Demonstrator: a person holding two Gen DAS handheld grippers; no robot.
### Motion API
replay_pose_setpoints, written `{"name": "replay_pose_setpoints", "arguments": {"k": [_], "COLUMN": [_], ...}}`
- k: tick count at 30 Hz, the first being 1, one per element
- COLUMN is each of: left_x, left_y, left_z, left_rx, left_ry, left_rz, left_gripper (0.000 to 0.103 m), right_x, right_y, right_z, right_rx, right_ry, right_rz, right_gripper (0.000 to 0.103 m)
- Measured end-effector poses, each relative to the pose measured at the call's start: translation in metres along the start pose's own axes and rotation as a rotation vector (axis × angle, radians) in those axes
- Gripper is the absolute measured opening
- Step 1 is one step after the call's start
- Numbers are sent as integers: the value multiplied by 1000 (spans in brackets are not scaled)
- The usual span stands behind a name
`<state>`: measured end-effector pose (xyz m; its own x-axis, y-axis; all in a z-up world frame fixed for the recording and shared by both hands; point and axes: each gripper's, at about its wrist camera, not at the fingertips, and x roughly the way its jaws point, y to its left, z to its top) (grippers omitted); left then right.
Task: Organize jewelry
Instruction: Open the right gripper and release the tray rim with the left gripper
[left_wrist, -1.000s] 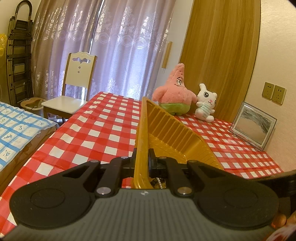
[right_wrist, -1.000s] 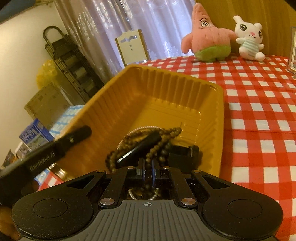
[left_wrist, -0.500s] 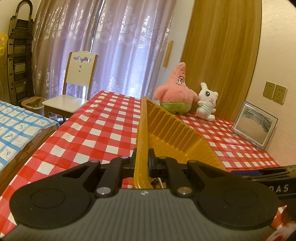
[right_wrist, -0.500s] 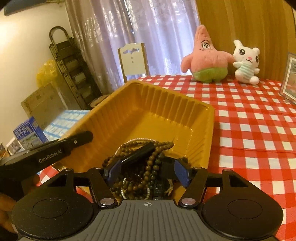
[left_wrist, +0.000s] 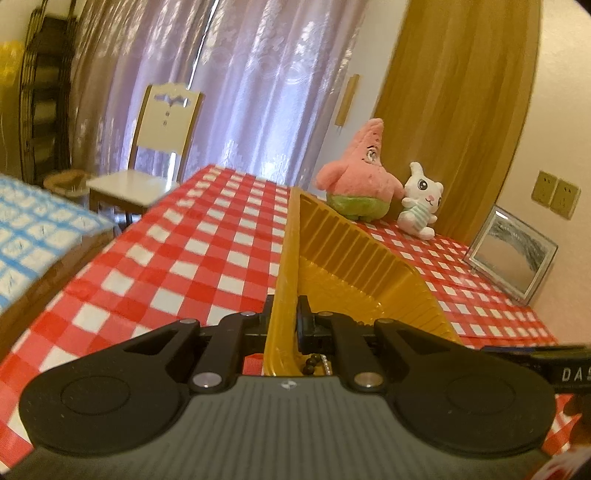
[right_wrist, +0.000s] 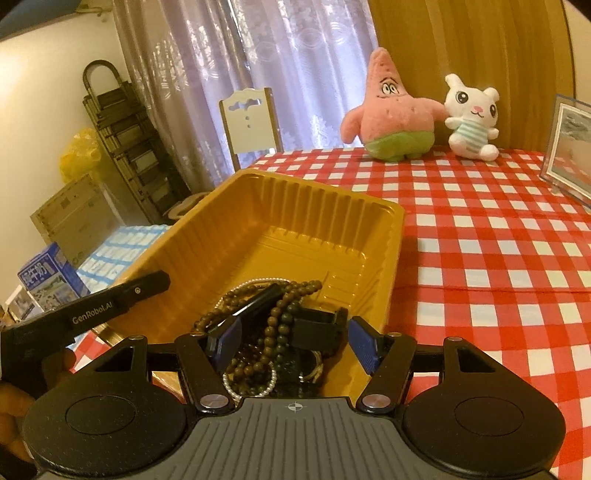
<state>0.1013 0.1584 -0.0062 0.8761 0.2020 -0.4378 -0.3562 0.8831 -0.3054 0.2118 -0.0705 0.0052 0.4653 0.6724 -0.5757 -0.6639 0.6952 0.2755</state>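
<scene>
A yellow ribbed plastic tray (right_wrist: 295, 229) stands on the red-and-white checked table, tilted up on its left side. My left gripper (left_wrist: 284, 314) is shut on the tray's (left_wrist: 351, 266) near left rim. One of its fingers (right_wrist: 147, 288) shows at the left of the right wrist view. In the tray's near end lie a brown bead string (right_wrist: 284, 314), a pearl string (right_wrist: 251, 387) and dark black pieces (right_wrist: 317, 328). My right gripper (right_wrist: 295, 341) hangs open just over this pile, its blue pads touching nothing. A few beads (left_wrist: 314, 363) peek out beside the left fingers.
A pink star plush (right_wrist: 391, 114) and a white rabbit plush (right_wrist: 471, 118) sit at the table's far edge. A framed picture (left_wrist: 511, 254) leans on the right wall. A chair (left_wrist: 162, 147) stands beyond the table's left side, and a blue-checked bed (left_wrist: 29, 236) lies to the left.
My right gripper has opened and let go of the brown beads, which now lie in the tray, and it has drawn back a little. The left gripper kept its hold on the rim.
</scene>
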Motion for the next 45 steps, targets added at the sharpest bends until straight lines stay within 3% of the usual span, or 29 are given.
{"name": "replay_pose_setpoints", "arguments": {"k": [9, 16, 17, 20, 23, 27, 33, 36, 40, 45], "left_x": [19, 23, 22, 22, 21, 14, -8, -30, -59, -80], "left_y": [35, 46, 46, 49, 50, 54, 60, 48, 12, -29], "left_z": [-7, -11, -11, -11, -12, -13, -13, -9, -5, -15], "left_rx": [-158, -188, -186, -195, -189, -195, -214, -129, 93, 211], "left_ry": [96, 110, 110, 122, 131, 136, 126, 97, 57, 99], "left_rz": [-33, -56, -55, -57, -68, -68, -45, 2, 69, 46], "left_gripper": [8, 8, 10, 36, 42, 59, 64, 65, 70, 71], "right_x": [-2, -9, -10, -15, -21, -33, -57, -71, -87, -101], "right_y": [-13, -20, -20, -24, -30, -40, -50, -48, -37, -22], "right_z": [-7, -14, -14, -19, -25, -36, -56, -67, -82, -102], "right_rx": [55, 90, 97, 126, 158, 225, 290, 296, 221, 159], "right_ry": [5, -8, -10, -21, -34, -57, -62, -32, -19, -2], "right_rz": [-15, -33, -36, -48, -56, -73, -143, -177, -221, -281], "right_gripper": [64, 64, 64, 64, 64, 64, 68, 69, 70, 70]}}
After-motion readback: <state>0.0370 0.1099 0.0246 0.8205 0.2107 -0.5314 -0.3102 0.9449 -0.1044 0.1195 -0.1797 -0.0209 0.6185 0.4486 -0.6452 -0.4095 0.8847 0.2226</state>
